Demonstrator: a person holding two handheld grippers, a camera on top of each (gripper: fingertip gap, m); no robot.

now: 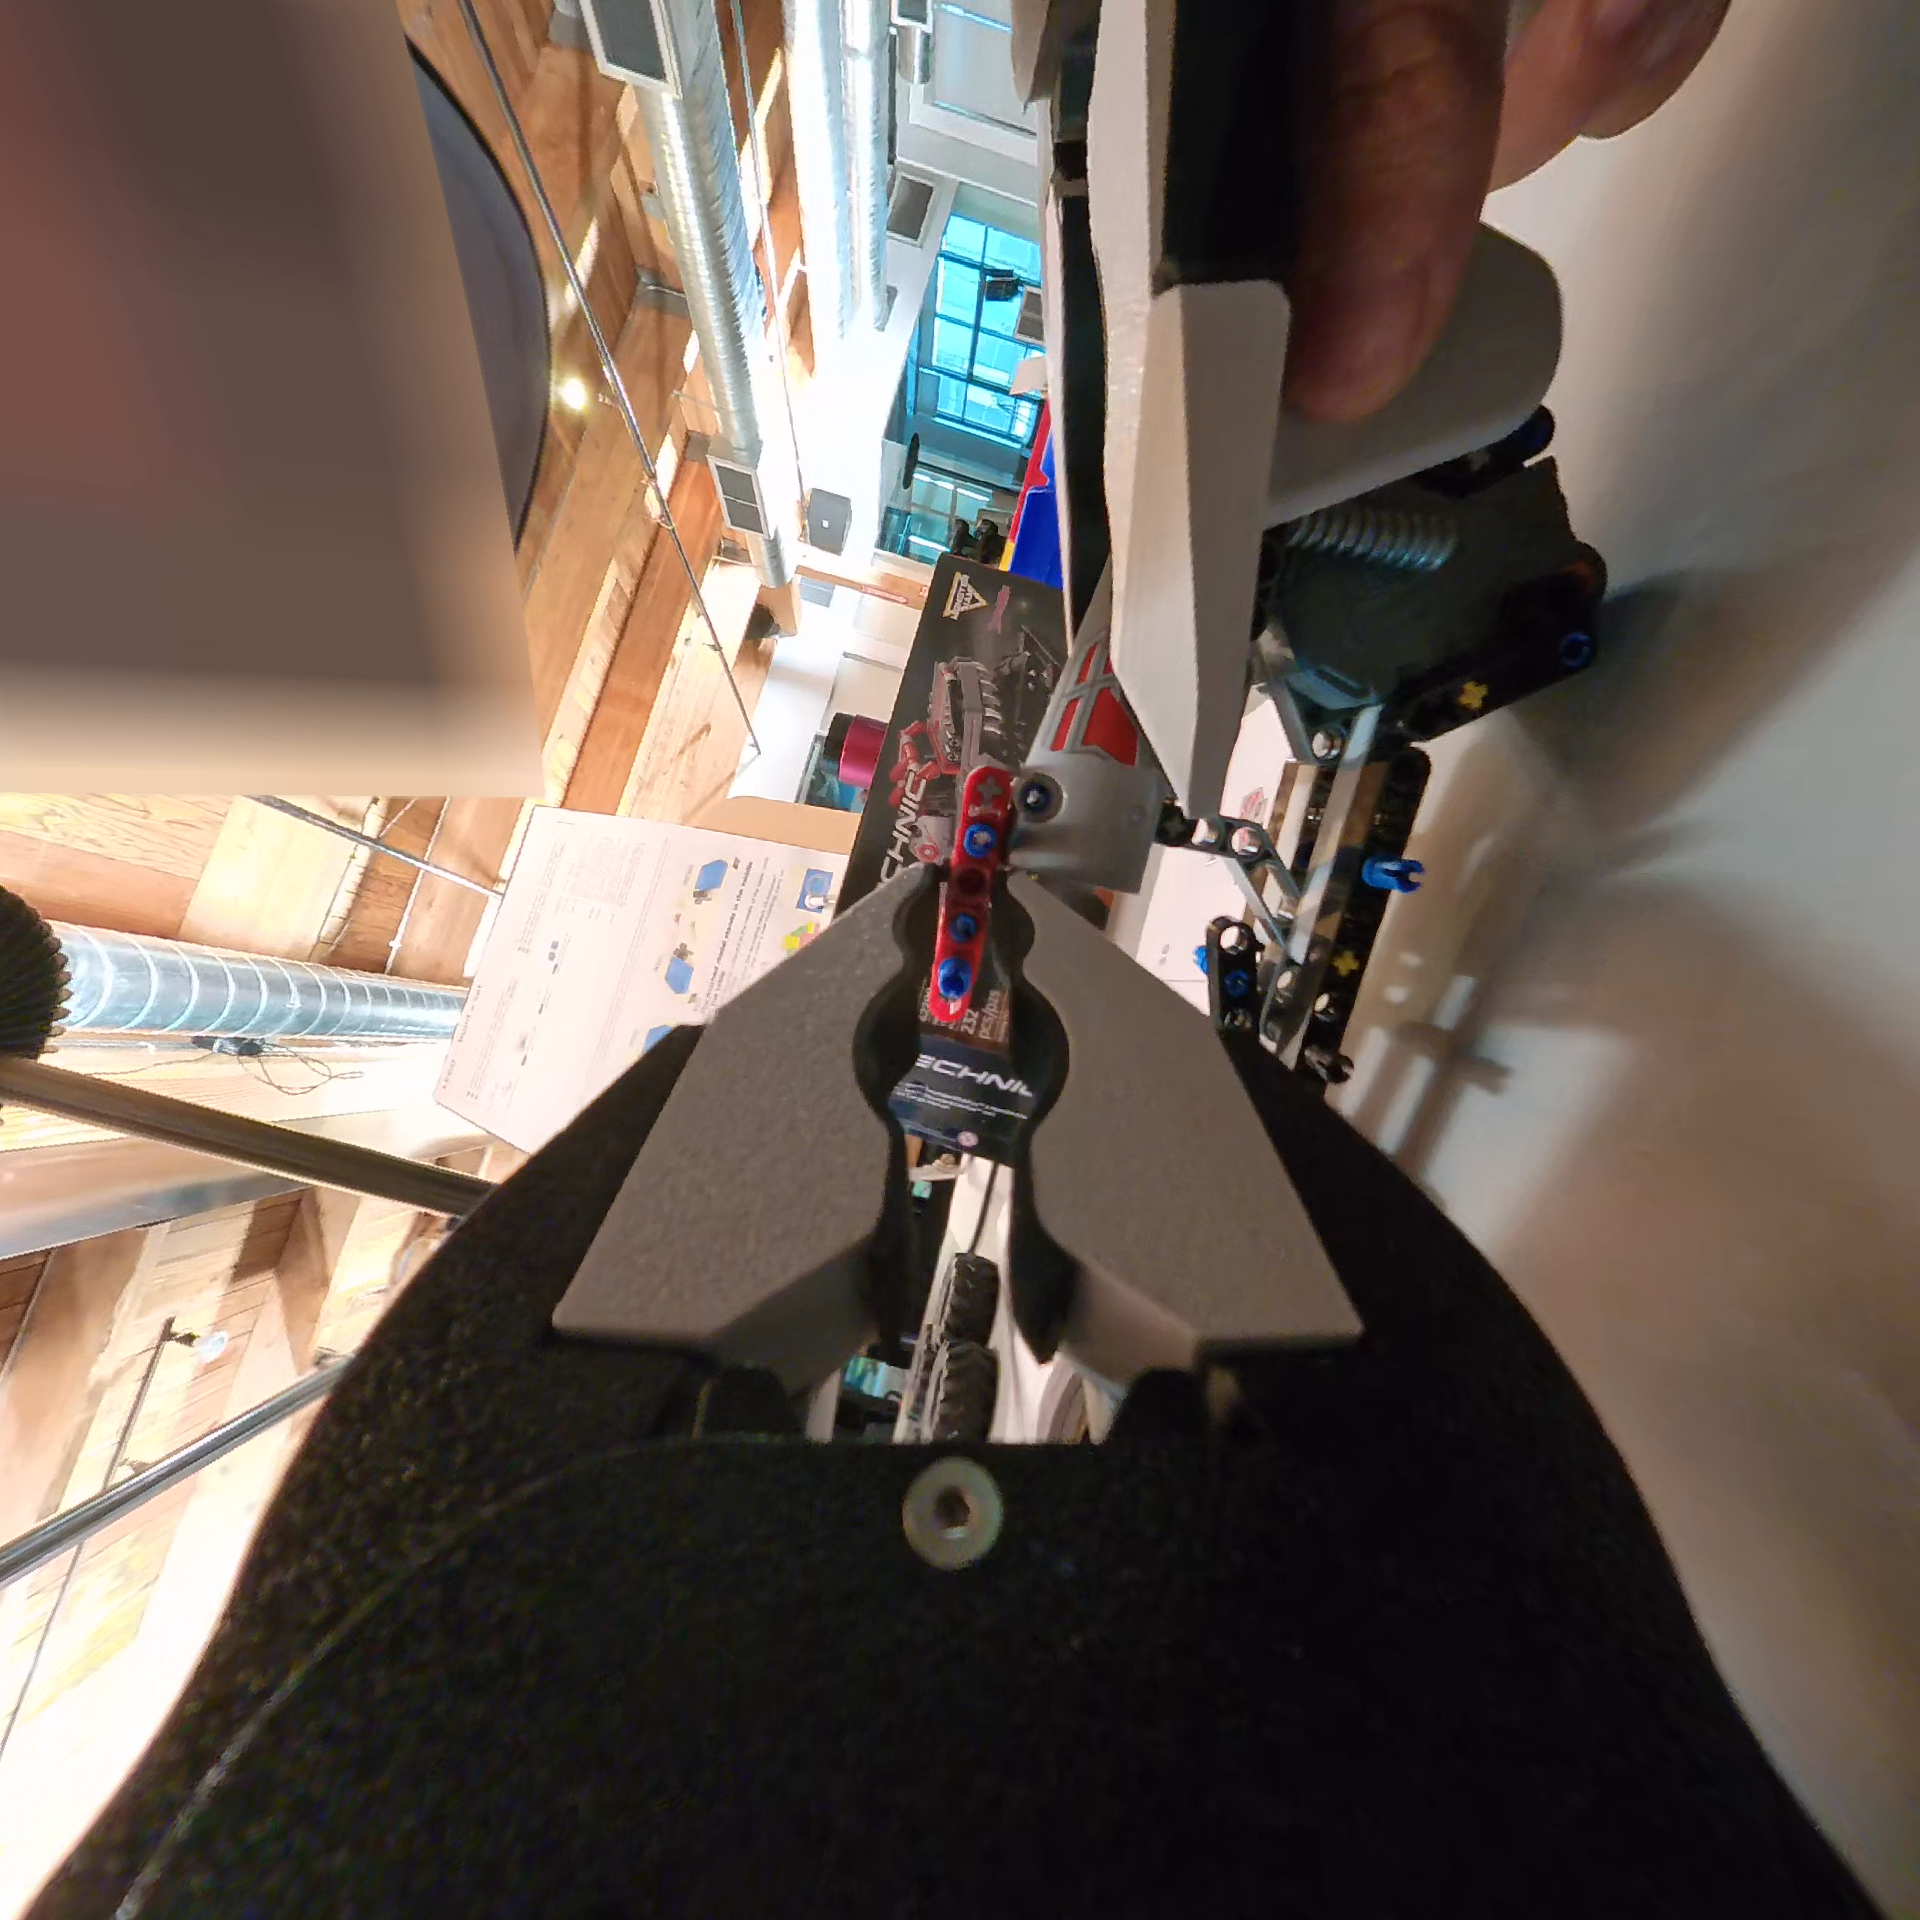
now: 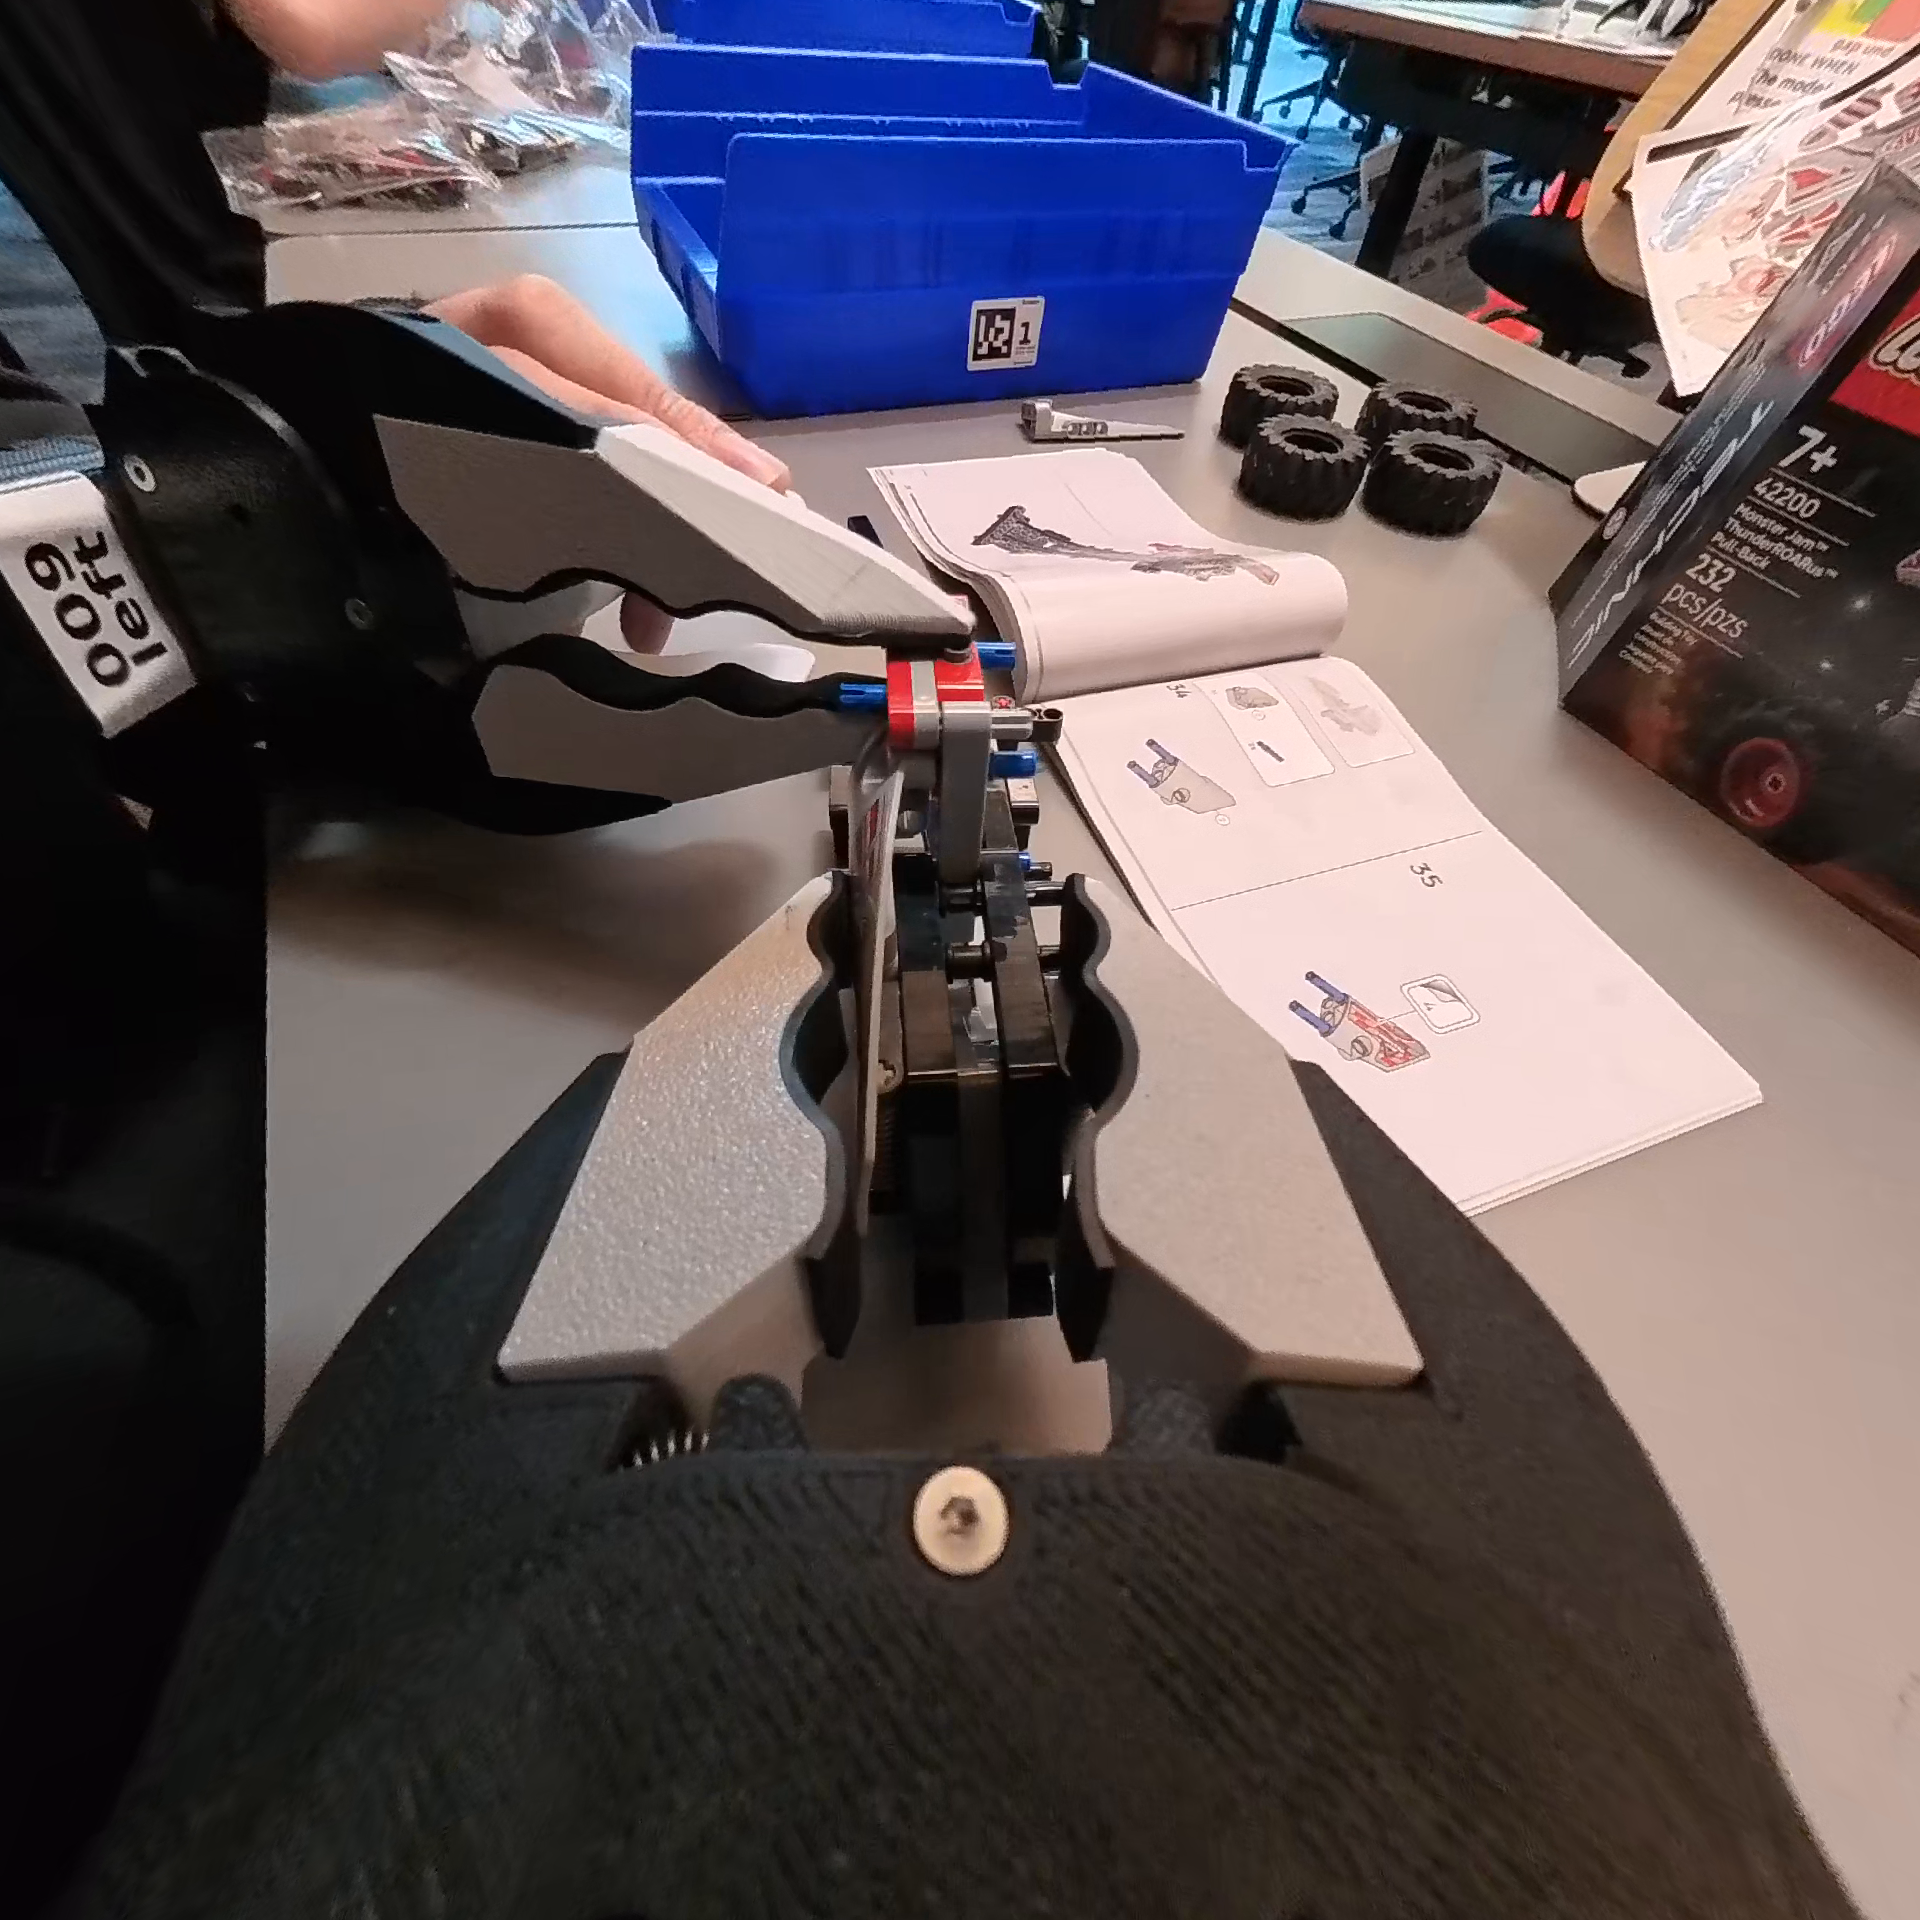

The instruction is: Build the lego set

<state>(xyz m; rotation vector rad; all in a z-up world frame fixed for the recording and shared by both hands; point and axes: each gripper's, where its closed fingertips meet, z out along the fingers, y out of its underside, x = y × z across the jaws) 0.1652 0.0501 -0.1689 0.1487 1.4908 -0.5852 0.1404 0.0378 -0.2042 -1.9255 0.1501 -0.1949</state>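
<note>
My right gripper (image 2: 956, 904) is shut on the black lego model (image 2: 977, 1081) and holds it upright over the table. A grey panel (image 2: 961, 774) stands at the model's far end. My left gripper (image 2: 935, 665) comes in from the left and is shut on a red beam (image 2: 930, 694) with blue pins, pressed against the top of that panel. In the left wrist view the left gripper (image 1: 968, 883) clamps the red beam (image 1: 961, 914) next to the grey panel (image 1: 1091, 821). The model (image 1: 1340, 883) sits behind it, under a right gripper finger (image 1: 1164, 540).
An open instruction booklet (image 2: 1351, 914) lies right of the model. Beyond it are several black tyres (image 2: 1361, 447), a grey wedge part (image 2: 1091, 424) and a blue bin (image 2: 935, 239). The set's box (image 2: 1766, 582) stands at right. Plastic part bags (image 2: 416, 135) lie far left.
</note>
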